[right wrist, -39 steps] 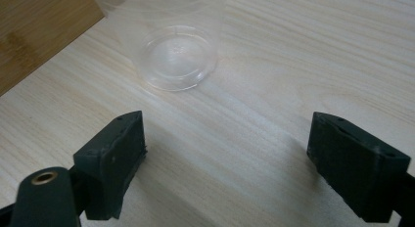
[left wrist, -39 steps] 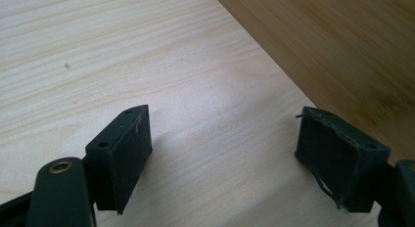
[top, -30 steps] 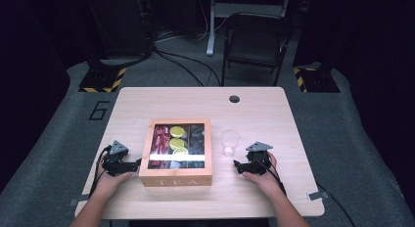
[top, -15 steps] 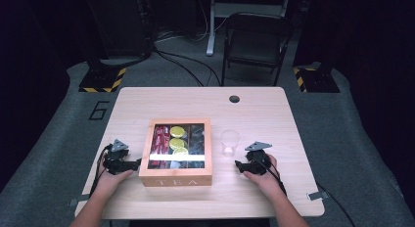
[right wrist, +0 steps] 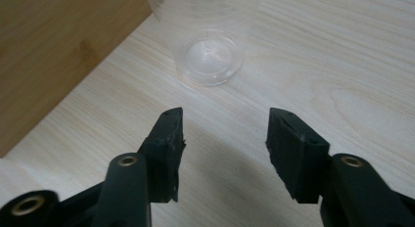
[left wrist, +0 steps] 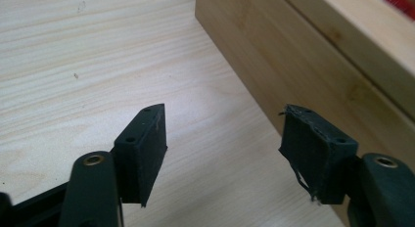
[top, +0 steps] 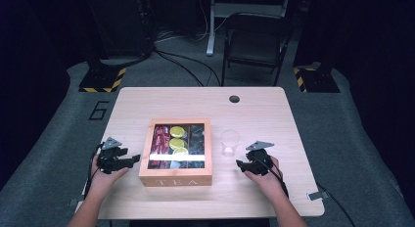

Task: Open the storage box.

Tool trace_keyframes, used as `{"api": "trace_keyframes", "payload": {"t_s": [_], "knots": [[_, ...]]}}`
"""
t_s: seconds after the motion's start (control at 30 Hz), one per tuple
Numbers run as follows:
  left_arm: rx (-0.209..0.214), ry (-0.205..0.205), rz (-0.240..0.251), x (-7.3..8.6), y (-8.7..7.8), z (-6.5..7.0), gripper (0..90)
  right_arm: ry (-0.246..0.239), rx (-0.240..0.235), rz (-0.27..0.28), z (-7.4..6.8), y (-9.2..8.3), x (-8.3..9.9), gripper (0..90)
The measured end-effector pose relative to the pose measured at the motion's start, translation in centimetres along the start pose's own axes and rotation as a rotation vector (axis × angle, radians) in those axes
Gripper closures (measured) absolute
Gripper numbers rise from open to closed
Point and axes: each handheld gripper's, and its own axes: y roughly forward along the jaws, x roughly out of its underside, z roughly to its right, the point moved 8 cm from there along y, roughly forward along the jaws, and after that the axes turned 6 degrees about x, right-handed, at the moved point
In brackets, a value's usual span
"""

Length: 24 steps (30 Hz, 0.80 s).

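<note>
- Wooden tea box (top: 176,153) sits mid-table, lid down; through its window I can see red sachets and yellow round packets. "TEA" is on the front wall facing me.
- Clear plastic cup (top: 230,142) stands upright just right of the box, apart from it, empty as far as I can tell.
- My left gripper (top: 128,161) is just beside the box's left wall, not touching. Its jaws have just been closing from wide to a medium gap, with nothing between them.
- My right gripper (top: 241,164) is near the cup, on my side of it. Same story: jaws have just been narrowing, still parted, empty.
- Compared with a second ago, box and cup haven't shifted; both hands sit in roughly the same spots. Reads as setup before a first grab, likely the lid and the cup.
- Left gripper view: bare table (left wrist: 98,65) between my pads, and the box side wall (left wrist: 303,65) right next to the right-hand pad (left wrist: 313,148).
- Right gripper view: cup base (right wrist: 210,56) dead ahead with a clear gap to my fingertips (right wrist: 169,139), box wall at the left. The high view can't resolve that gap.
</note>
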Motion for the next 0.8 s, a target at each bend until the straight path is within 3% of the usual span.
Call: {"api": "trace_keyframes", "payload": {"t_s": [0.17, 0.3, 0.33, 0.43, 0.7, 0.8], "knots": [[0.003, -0.014, 0.005, -0.2, -0.5, 0.0, 37.0, 0.022, -0.029, -0.005, 0.0, -0.8, -0.2, 52.1], [0.001, -0.016, 0.008, -0.3, -1.0, 0.1, 39.8, -0.015, -0.026, 0.016, -0.5, -1.3, -0.6, 53.7], [0.0, -0.019, 0.009, -0.4, -1.0, 0.1, 40.6, -0.045, -0.028, 0.022, -0.5, -1.4, -0.7, 54.7], [0.028, -0.055, 0.017, -0.5, -1.2, 0.6, 42.4, -0.05, -0.025, 0.044, -0.8, -1.8, -1.0, 56.4], [0.044, -0.025, 0.025, -1.2, -1.7, 1.7, 45.9, -0.078, -0.058, 0.11, -1.8, -3.8, -2.2, 62.1], [0.031, -0.02, 0.041, -1.5, -2.0, 1.8, 46.1, -0.076, -0.099, 0.132, -2.3, -4.7, -2.9, 64.5]]}}
